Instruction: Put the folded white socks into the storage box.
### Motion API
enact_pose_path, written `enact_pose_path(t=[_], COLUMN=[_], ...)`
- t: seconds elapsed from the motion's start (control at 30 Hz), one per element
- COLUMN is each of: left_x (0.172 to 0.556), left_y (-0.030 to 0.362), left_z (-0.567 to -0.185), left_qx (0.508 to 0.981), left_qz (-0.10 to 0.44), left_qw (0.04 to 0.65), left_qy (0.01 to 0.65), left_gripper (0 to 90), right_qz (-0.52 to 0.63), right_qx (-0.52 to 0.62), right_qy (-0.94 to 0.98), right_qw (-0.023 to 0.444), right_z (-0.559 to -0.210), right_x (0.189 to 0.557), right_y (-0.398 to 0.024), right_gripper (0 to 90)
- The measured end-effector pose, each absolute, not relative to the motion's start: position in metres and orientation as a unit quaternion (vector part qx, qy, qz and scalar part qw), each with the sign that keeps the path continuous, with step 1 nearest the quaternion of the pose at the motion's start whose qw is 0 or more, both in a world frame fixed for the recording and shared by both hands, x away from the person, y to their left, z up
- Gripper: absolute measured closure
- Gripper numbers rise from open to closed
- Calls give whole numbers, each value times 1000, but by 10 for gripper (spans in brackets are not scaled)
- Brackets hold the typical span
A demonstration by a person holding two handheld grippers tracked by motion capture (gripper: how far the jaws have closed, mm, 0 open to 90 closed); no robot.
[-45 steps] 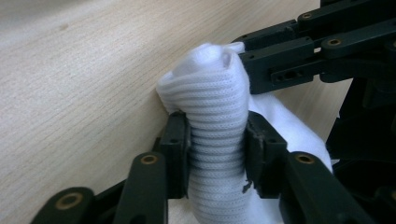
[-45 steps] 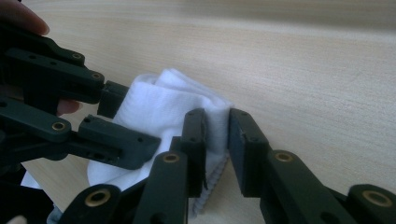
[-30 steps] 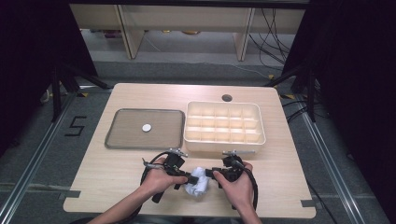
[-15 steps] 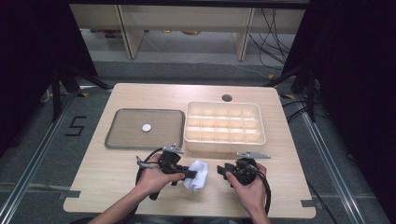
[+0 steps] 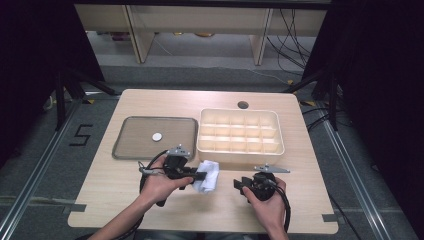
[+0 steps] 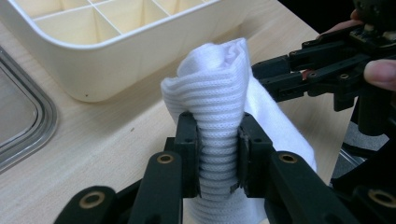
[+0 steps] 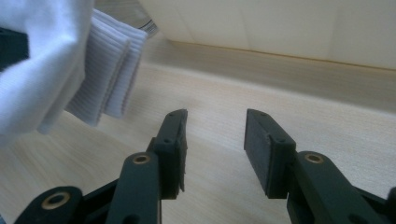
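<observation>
One floor mark (image 5: 82,135) reads "5"; white sock (image 6: 219,116) bears no writing.

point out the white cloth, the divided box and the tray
cloth (image 6: 219,107), left gripper view, ribbed fold above the jaws
box (image 5: 240,152), high view, front wall
tray (image 5: 131,145), high view, bare floor left of the small disc

A light wooden table (image 5: 120,200) with a round cable hole (image 5: 243,105) near its far edge bears a shallow grey metal tray (image 5: 125,150) at left and, just beside it, a cream plastic compartment box (image 5: 240,155).
</observation>
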State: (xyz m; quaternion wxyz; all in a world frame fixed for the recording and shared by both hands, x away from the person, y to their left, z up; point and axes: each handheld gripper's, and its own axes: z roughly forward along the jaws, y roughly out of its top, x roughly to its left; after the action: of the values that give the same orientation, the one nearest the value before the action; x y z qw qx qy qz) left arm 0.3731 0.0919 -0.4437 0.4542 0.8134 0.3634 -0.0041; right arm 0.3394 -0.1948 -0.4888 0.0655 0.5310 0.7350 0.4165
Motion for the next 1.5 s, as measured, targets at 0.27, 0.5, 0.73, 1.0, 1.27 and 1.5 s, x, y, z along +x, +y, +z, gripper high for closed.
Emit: enact_pose_path(t=[0.27,0.5,0.73,1.0,1.27,1.5], left_x=[377,383,396,422,450,466], left_y=[92,97,102,101,97,91], left_z=[-439,-428,-415,-409,-417,-422], left_qx=[806,785,778,767,763,764], left_qz=[24,24,44,46,33,29], left_qw=[472,491,517,523,522,512], left_qy=[357,376,355,368,380,392], left_gripper=[729,729,729,728,725,724], right_qz=[418,416,416,420,420,425], right_qx=[522,516,510,507,507,513], right_qy=[740,743,746,746,747,741], right_qw=[74,93,97,97,95,87], right_z=[-491,-492,-491,-488,-490,-493], right_x=[340,339,336,335,336,335], right_y=[-198,-201,-199,-196,-196,-196], right_gripper=[637,646,648,641,632,628])
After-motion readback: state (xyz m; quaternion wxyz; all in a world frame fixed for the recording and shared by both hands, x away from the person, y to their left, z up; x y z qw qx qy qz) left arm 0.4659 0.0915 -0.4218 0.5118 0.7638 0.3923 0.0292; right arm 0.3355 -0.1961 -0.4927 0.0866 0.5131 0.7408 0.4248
